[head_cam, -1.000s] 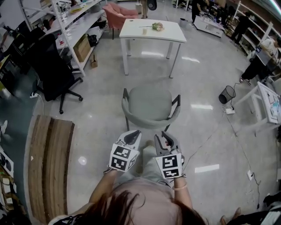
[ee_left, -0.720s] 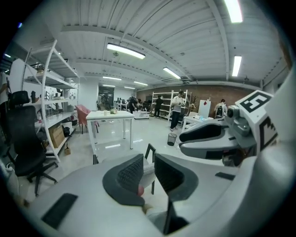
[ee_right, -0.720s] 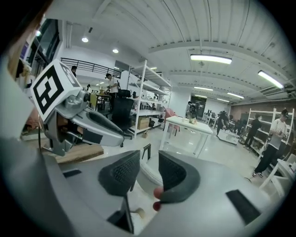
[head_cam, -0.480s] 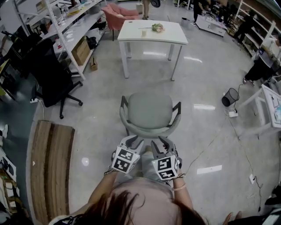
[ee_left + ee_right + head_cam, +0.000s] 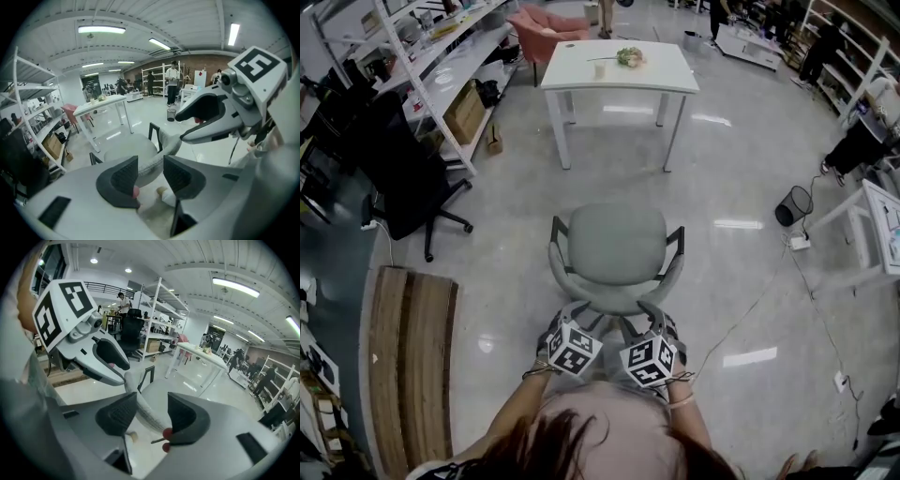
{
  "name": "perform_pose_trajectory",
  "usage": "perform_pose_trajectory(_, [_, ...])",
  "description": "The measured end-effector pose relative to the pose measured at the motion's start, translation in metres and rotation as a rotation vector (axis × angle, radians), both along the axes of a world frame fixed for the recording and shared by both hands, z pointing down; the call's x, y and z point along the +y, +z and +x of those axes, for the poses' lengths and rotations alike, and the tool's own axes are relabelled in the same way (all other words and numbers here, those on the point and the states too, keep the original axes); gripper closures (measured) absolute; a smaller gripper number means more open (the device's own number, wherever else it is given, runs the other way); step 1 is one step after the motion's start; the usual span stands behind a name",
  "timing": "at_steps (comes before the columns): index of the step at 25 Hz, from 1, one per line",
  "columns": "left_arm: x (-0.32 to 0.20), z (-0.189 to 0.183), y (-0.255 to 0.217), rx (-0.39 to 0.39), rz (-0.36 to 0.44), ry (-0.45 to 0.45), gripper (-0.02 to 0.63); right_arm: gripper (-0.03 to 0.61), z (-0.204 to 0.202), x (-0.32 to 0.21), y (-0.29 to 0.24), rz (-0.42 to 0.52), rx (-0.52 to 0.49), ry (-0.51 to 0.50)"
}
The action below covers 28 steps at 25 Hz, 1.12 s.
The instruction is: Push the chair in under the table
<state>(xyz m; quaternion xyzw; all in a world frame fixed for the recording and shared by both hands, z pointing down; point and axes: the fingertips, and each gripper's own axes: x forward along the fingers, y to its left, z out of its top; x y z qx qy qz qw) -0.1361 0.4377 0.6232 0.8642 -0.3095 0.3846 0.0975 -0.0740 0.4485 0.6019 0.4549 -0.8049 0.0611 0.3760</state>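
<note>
Right, the chair (image 5: 614, 246) stands out on the glossy floor (image 5: 506, 234), seat facing the white bench (image 5: 661, 70) but well apart from its near edge. The left gripper (image 5: 150, 174) and right gripper (image 5: 152, 416) have both just been opening their jaws, and each is released, with the curved backrest (image 5: 614, 302) rim between its pads but not pinched. It looks a light-to-middling load: a padded, cloth-covered shell that should give a little, on a stiff dark frame. On this polished floor it should slide, though I can't see its feet. The top of the backrest, either side of centre, seems the place to hold; an uneven push would likely swing it. No brand or label is legible; the marker cubes (image 5: 574, 349) carry only black-and-white squares.
</note>
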Motion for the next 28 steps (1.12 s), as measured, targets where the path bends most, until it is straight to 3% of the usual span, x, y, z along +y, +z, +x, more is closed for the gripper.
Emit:
perform_pose_trajectory(6, [-0.005,0.012,0.023,-0.062,-0.061,0.049,0.426,0.367,0.006,-0.009,0.027,-0.067,0.033,-0.037])
perform_pose_trajectory(14, [-0.011,0.016,0.045,-0.168,-0.059,0.109,0.414,0.366,0.014,-0.021,0.05,-0.132,0.05,-0.072])
perform_pose_trajectory(21, [-0.017,0.019,0.051,-0.178,-0.106,0.144,0.4,0.353,0.017,-0.028,0.054,-0.219,-0.052,-0.06])
perform_pose_trajectory(28, [-0.026,0.028,0.052,-0.169,-0.095,0.16,0.393,0.354,0.023,-0.037,0.049,-0.167,-0.041,-0.075])
